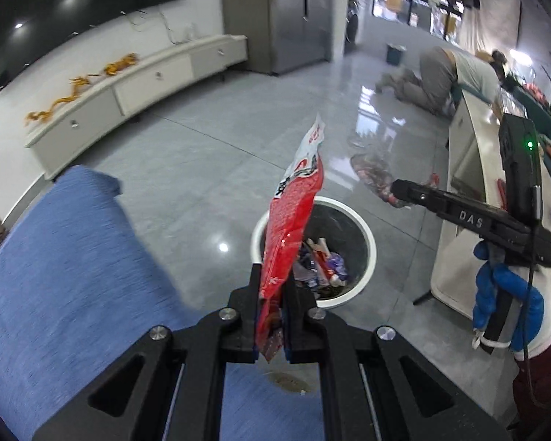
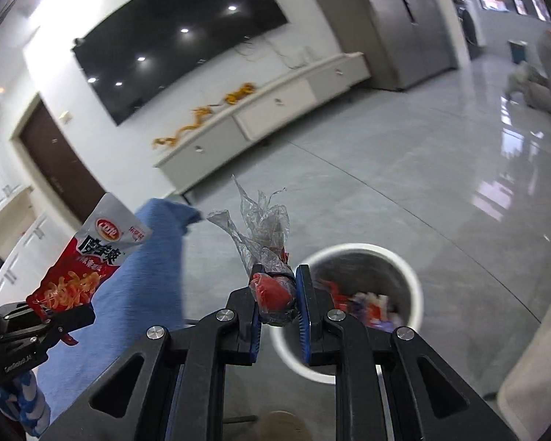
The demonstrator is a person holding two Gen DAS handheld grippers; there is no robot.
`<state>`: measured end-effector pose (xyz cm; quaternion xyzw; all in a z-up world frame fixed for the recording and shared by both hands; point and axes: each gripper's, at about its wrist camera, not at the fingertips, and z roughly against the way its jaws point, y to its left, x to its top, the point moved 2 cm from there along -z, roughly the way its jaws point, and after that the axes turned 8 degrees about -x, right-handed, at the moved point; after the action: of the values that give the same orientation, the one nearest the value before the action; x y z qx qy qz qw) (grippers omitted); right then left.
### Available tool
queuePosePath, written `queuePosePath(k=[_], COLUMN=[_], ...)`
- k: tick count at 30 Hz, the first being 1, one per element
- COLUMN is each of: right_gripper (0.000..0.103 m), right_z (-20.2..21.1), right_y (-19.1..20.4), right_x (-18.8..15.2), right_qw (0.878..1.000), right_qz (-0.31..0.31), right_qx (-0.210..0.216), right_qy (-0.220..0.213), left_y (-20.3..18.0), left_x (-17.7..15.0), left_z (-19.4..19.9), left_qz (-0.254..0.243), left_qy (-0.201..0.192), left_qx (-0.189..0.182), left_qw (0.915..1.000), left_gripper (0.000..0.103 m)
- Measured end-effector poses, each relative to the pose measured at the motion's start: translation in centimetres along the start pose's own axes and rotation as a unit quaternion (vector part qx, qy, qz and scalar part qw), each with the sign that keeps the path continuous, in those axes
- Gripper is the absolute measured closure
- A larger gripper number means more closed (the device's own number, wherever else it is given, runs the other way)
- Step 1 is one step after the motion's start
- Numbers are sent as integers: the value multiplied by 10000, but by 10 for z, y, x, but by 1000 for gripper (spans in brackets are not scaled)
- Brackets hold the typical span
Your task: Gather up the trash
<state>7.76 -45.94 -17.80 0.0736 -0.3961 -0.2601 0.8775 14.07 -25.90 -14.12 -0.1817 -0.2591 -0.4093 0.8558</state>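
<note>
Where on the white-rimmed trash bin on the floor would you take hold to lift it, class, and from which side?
Grip the white rim of the trash bin from above, one finger inside and one outside. It stands upright and open, its round wall looks too wide to span, and wrappers lie low inside, leaving the rim free. Both tools are full now: left tool, right tool.

Both grippers are matte black with angular linkage arms and triangular cut-outs. On the left gripper, round silver screw heads cap each pivot. The right gripper wears ribbed blue pads inside its fingers. Seen from the left wrist, its body carries pale "DAS" lettering, a small green light glows on the black block above, and a thin black cable trails down. The right hand wears a blue glove, with a dark red sleeve below.
</note>
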Motion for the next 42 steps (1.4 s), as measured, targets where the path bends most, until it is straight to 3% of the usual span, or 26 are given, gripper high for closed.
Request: queuePosePath(k=[5, 11, 12, 13, 15, 16, 20, 25, 31, 42], right_gripper=[84, 83, 78, 72, 52, 51, 49, 48, 43, 29], right_z=[-37, -74, -78, -86, -92, -96, -101, -98, -75, 28], right_y=[-25, -36, -37, -38, -38, -39, -46, -48, -27, 90], right_x=[-6, -13, -13, -12, -13, -13, -13, -10, 0, 20], right_qw=[9993, 9978, 9976, 9974, 9969, 9966, 9959, 9955, 9963, 9930], right_qz=[-78, -228, -238, -248, -280, -294, -312, -286, -68, 916], right_qx=[-216, -304, -319, -321, -349, -370, -469, -590, -712, -485], right_qy=[285, 537, 559, 603, 653, 673, 701, 682, 486, -572], left_y=[-12, -8, -8, -7, -5, -5, -3, 2, 7, 31], left_x=[23, 40, 44, 45, 47, 48, 48, 45, 38, 5], left_z=[-62, -108, -115, -121, -127, -127, -126, -110, -61, 73], left_qz=[12, 150, 221, 272, 348, 371, 312, 446, 625, 956], left_qy=[417, 588, 604, 617, 591, 542, 480, 266, -233, -1257], left_qx=[-54, -125, -223, -288, -315, -310, -247, 4, 475, 1412], left_qw=[9991, 9981, 9977, 9973, 9972, 9974, 9981, 9986, 9966, 9773], left_gripper=[95, 92, 92, 86, 63, 50, 49, 49, 48, 43])
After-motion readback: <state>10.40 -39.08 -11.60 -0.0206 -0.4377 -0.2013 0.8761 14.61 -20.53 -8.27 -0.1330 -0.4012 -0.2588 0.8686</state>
